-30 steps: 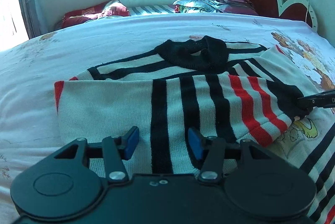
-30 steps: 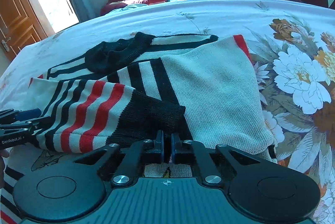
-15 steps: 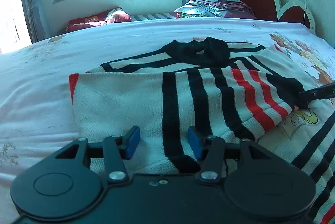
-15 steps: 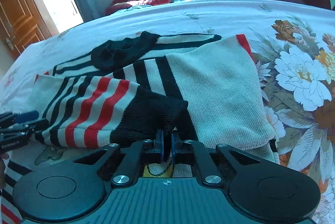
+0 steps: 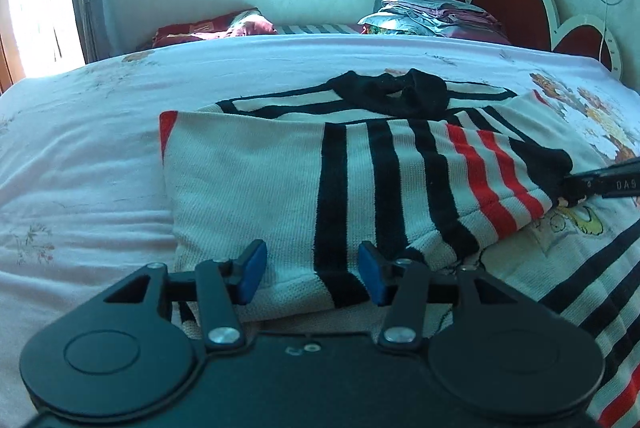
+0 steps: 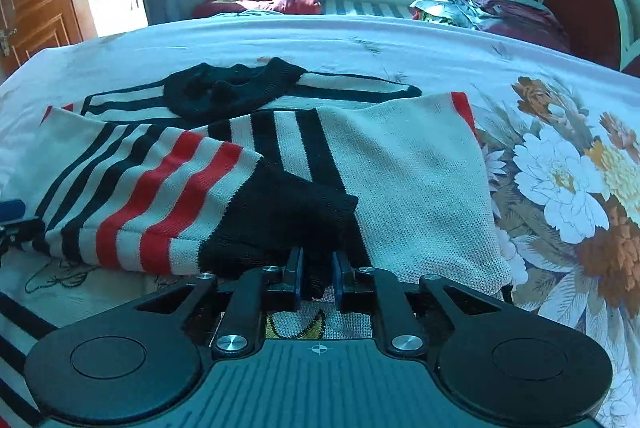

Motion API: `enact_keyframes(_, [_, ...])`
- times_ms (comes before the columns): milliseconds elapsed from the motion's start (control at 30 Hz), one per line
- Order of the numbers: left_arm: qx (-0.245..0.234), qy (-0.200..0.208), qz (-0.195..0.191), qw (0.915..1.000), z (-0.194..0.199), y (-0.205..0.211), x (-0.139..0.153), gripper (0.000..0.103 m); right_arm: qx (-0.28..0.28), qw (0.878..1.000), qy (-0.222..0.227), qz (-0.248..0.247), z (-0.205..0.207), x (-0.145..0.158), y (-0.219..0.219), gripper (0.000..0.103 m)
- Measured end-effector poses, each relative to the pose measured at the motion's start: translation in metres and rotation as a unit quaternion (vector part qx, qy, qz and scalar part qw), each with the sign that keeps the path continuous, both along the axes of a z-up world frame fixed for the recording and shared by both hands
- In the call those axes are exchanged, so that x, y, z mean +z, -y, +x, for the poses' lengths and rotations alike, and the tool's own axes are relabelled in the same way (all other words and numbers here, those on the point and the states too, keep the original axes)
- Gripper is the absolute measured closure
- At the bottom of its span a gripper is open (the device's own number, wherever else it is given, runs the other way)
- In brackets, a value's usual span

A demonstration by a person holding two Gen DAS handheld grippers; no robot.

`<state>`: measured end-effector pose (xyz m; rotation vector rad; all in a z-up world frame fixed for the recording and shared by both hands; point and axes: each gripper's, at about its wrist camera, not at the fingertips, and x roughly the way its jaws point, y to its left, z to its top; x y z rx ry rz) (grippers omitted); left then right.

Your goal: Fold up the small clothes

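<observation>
A small striped knit sweater (image 5: pixel 256 184), cream with black and red bands, lies on the bed with its sleeves folded across the body. My left gripper (image 5: pixel 308 270) is open, its blue pads either side of the sweater's near edge. My right gripper (image 6: pixel 318 276) has its jaws slightly parted around the black cuff (image 6: pixel 288 224) of the folded sleeve; the cuff lies loosely between the pads. The right gripper's tip also shows in the left wrist view (image 5: pixel 600 184) at the cuff. The black collar (image 6: pixel 232 88) lies at the far side.
The bed has a pale pink sheet (image 5: pixel 80 156) and a floral quilt (image 6: pixel 560 168) on the right. A stack of folded clothes (image 5: pixel 432 16) and red pillows (image 5: pixel 208 28) lie at the far edge. A red headboard (image 5: pixel 516 0) stands at the right.
My right gripper, which was shut on the black cuff, has parted its jaws a little. The left gripper has drawn back slightly toward the sweater's near edge, staying open.
</observation>
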<state>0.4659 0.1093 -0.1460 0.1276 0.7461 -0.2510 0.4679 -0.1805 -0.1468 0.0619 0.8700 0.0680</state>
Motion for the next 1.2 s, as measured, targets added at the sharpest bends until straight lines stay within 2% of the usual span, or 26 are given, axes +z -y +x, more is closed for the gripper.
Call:
enact_keyframes(133, [0.003,-0.004,-0.005,1.0000,-0.002,-0.002,0.006,0.054,0.000,1.000,0.000,-0.006,-0.001,0.001,0.000,0.089])
enact_keyframes(167, [0.004,-0.002,-0.002,1.0000,-0.005,-0.002,0.011,0.053,-0.001,1.000,-0.003,-0.005,-0.002,0.004,0.000,0.086])
enact_keyframes(200, [0.003,0.006,-0.001,1.0000,-0.012,-0.003,0.016,0.048,-0.006,1.000,-0.003,-0.003,-0.004,0.010,0.001,0.081])
enact_keyframes(267, [0.003,0.022,0.005,0.9997,-0.027,-0.007,0.023,0.034,-0.018,0.999,0.029,0.016,-0.018,0.026,0.007,0.039])
enact_keyframes(400, [0.013,0.015,0.019,0.9996,-0.054,-0.015,0.021,0.033,-0.015,0.998,0.022,0.056,-0.036,0.031,0.021,0.040])
enact_keyframes(633, [0.048,-0.001,0.031,0.9984,-0.095,-0.016,0.019,0.033,-0.004,0.998,0.024,0.065,-0.081,0.033,0.037,0.040])
enact_keyframes(667, [0.050,-0.001,0.032,0.9982,-0.103,-0.015,0.019,0.036,-0.001,0.998,0.023,0.065,-0.089,0.032,0.040,0.040])
enact_keyframes(733, [0.063,-0.006,0.030,0.9975,-0.116,-0.013,0.020,0.069,0.004,0.998,0.022,0.063,-0.105,0.033,0.047,0.040])
enact_keyframes(767, [0.072,-0.010,0.016,0.9972,-0.124,-0.016,0.022,0.103,0.005,0.998,0.024,0.063,-0.116,0.033,0.052,0.040])
enact_keyframes(833, [0.092,-0.011,-0.020,0.9955,-0.141,-0.023,0.025,0.103,0.003,0.997,0.028,0.067,-0.135,0.035,0.061,0.040])
enact_keyframes(900, [0.104,-0.007,-0.024,0.9943,-0.159,-0.024,0.028,0.103,-0.001,0.997,0.029,0.076,-0.158,0.036,0.074,0.040])
enact_keyframes(933, [0.107,-0.009,-0.024,0.9940,-0.168,-0.025,0.030,0.101,-0.003,0.996,0.028,0.081,-0.171,0.036,0.080,0.040])
enact_keyframes(967, [0.111,-0.013,-0.024,0.9935,-0.178,-0.026,0.030,0.083,-0.005,0.996,0.025,0.088,-0.184,0.036,0.087,0.040])
enact_keyframes(1000, [0.113,-0.018,-0.025,0.9931,-0.187,-0.026,0.031,0.052,-0.006,0.995,0.023,0.096,-0.196,0.036,0.093,0.040])
enact_keyframes(1067, [0.110,-0.011,-0.027,0.9935,-0.210,-0.026,0.031,0.025,-0.006,0.994,0.015,0.109,-0.222,0.033,0.104,0.040])
enact_keyframes(1133, [0.101,-0.025,-0.033,0.9940,-0.230,-0.024,0.029,0.027,-0.005,0.993,0.003,0.119,-0.245,0.028,0.113,0.040])
enact_keyframes(1200, [0.097,-0.049,-0.061,0.9922,-0.247,-0.024,0.023,0.032,-0.003,0.990,-0.012,0.138,-0.264,0.021,0.119,0.040])
